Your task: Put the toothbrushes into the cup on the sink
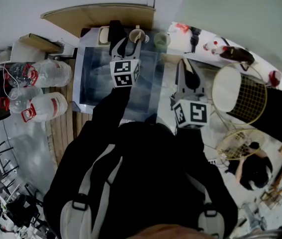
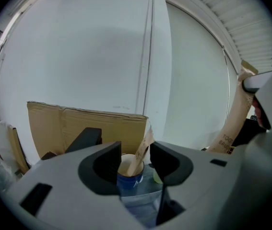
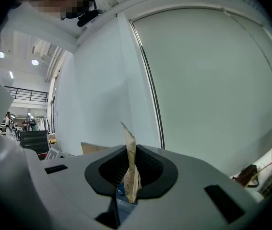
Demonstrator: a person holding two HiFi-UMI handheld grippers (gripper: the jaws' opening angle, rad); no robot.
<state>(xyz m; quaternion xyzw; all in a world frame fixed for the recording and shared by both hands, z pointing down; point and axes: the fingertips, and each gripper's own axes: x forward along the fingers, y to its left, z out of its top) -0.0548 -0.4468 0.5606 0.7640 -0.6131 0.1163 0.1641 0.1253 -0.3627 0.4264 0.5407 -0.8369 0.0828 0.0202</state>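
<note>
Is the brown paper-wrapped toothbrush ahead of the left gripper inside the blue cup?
In: the brown paper-wrapped toothbrush leans inside the blue cup, top above its rim.

Cup (image 2: 127, 178): I see a blue mug with a pale inside, standing upright on the far rim of the sink, right of the middle.
Sink (image 1: 82, 73): a steel basin straight ahead of me, seen from above.
First toothbrush (image 2: 143, 152): wrapped in a brown paper sleeve. It stands in the cup, leaning right against the rim, its top poking out.
Second toothbrush (image 3: 130, 164): same kind of paper sleeve, with dark print. It is upright, pinched between the jaws of the right gripper (image 1: 184, 66), apart from the cup and off to its right.
</note>
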